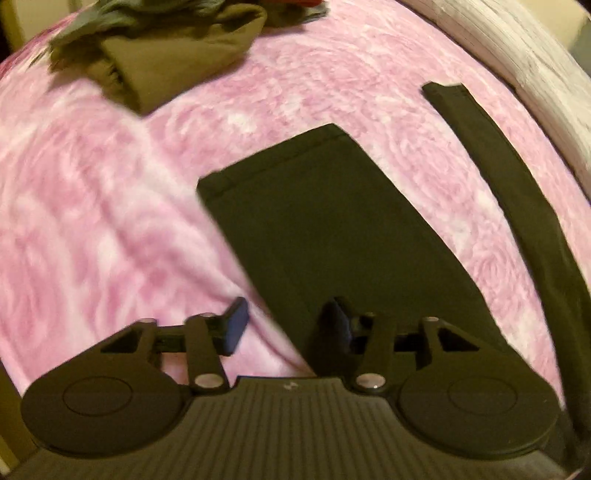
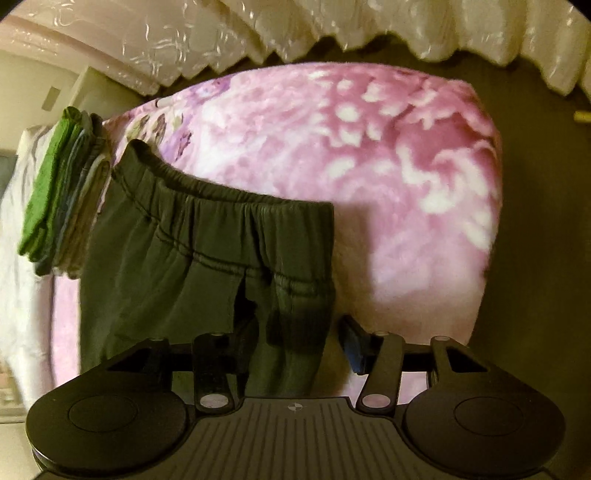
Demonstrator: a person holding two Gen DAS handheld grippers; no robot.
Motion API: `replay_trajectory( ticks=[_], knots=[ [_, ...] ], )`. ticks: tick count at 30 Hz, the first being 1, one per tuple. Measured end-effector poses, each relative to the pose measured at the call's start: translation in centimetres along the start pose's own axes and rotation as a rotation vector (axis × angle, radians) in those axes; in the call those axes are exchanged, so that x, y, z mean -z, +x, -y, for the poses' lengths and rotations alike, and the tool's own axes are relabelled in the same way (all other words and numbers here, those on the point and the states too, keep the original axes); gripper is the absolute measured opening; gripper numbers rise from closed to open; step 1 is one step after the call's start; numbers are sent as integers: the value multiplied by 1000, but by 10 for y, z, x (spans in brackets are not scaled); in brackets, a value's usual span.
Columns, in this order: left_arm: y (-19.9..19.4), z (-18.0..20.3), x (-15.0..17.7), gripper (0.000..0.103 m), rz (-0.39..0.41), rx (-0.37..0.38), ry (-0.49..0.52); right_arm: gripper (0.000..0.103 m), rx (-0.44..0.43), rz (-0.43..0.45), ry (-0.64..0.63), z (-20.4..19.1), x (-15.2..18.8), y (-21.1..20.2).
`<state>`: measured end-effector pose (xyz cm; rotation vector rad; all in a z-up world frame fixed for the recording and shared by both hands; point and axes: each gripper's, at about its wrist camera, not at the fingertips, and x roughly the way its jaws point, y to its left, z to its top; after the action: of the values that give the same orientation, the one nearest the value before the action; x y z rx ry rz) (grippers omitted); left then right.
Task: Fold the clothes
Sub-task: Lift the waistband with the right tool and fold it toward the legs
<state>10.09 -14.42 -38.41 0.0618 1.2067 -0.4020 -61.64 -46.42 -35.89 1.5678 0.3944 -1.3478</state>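
Dark trousers (image 1: 325, 221) lie flat on a pink flowered blanket (image 1: 92, 221), one leg broad in the middle and the other a narrow strip (image 1: 509, 177) at the right. My left gripper (image 1: 288, 325) hovers low over the broad leg's left edge; its blue pads stand apart with the edge between them. In the right wrist view the trousers' gathered waistband (image 2: 229, 199) runs across the blanket (image 2: 369, 147). My right gripper (image 2: 301, 336) straddles a bunched fold of the trousers below the waistband. Cloth hides its left finger, and its right pad (image 2: 351, 343) stands clear of the cloth.
A heap of olive and grey garments (image 1: 177, 55) lies at the far left of the bed. A stack of folded clothes (image 2: 48, 184), green on top, sits beside the waistband. White curtains (image 2: 258, 33) hang behind; dark floor (image 2: 535, 184) lies past the bed's right edge.
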Motion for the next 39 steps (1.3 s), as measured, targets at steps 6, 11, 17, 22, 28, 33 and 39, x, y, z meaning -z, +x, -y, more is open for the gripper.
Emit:
replay_trajectory(
  ticks=[6,11,17,22,28,33,39],
  knots=[
    [-55,1,2,4,219,2,244,4,22,82,-63,-20,25,-16],
    [-17,-14,16,21,81,-132,272,27,142,65,-98,-19,35,-3],
    [-60,14,16,26,287,-253,404,76,468,360,-615,-87,66,-31],
    [-51,67,44,32,175,11,545,76,196,217,-967,-111,117,-16],
    [-20,94,93,34,16,-46,595,81,203,9,-1024,-81,133,30],
    [-55,83,108,31,-91,-134,511,81,221,-138,-1090,-82,127,9],
    [-152,85,155,32,-78,-134,472,81,242,-234,-987,-66,114,-37]
  ],
)
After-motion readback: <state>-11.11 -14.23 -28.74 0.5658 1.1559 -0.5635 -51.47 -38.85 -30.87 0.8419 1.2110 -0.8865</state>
